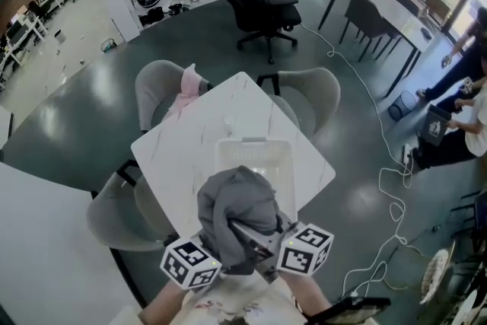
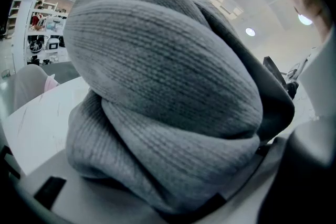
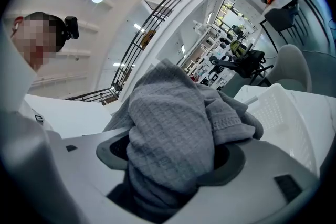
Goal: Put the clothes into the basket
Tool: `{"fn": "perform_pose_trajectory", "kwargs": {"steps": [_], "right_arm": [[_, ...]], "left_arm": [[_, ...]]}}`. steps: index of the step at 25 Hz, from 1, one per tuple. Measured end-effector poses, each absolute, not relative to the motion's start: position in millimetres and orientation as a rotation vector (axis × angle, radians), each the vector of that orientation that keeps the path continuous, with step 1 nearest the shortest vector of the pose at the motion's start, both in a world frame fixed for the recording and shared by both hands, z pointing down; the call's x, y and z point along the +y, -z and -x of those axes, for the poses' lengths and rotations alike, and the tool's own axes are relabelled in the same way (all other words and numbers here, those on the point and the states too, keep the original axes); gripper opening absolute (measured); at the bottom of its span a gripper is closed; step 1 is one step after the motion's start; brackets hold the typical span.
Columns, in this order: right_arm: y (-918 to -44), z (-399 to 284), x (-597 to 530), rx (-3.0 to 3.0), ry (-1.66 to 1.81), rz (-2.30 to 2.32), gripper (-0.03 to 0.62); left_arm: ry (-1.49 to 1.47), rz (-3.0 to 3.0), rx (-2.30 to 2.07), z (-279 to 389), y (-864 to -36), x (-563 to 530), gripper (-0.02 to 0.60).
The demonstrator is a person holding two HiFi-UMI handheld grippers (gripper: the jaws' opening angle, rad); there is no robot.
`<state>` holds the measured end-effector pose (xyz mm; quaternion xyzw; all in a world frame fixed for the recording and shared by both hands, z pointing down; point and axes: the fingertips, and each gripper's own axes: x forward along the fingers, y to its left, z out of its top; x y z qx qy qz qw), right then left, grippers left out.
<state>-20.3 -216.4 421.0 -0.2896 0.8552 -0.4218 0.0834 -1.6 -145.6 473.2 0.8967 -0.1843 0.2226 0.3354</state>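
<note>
A bundled grey knit garment [image 1: 237,213] hangs just above the near rim of the white basket [image 1: 255,154] on the marble table. Both grippers hold it from the near side. My left gripper [image 1: 199,261] is shut on the garment's lower left. In the left gripper view the thick grey knit [image 2: 157,92] fills the space between the jaws. My right gripper [image 1: 293,247] is shut on the lower right. In the right gripper view the grey cloth [image 3: 168,134] is bunched between its jaws, with the white basket [image 3: 278,113] beyond. A pink garment [image 1: 186,87] lies on the far left chair.
The white marble table [image 1: 190,156] has grey chairs [image 1: 308,91] around it. A black office chair [image 1: 255,7] stands farther back. A white cable [image 1: 388,186] trails over the floor on the right. People sit at the right edge [image 1: 464,125].
</note>
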Motion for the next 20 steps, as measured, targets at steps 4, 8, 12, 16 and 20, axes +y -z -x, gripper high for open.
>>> {"fn": "perform_pose_trajectory", "kwargs": {"steps": [4,8,12,16,20], "right_arm": [[-433.4,20.4,-232.0,2.548,1.299,0.856,0.322],[-442.9,19.4,-241.5,2.555,1.344,0.835,0.322],[-454.1,18.3,-254.3,2.573,1.366,0.83,0.322],[-468.6,11.8,-265.5,2.56,1.392,0.855,0.322],[-484.0,7.3,-278.3,2.564,1.42,0.872,0.322]], "left_arm": [[-0.579,-2.308,-0.51,1.4,-483.5,-160.2,0.279],[-0.572,-2.275,-0.528,-1.2,-491.4,-169.1,0.279],[-0.564,-2.245,-0.543,-3.9,-500.9,-181.4,0.281],[-0.582,-2.239,-0.551,-8.3,-513.2,-192.1,0.281],[-0.586,-2.217,-0.557,-13.3,-525.7,-203.8,0.281]]}}
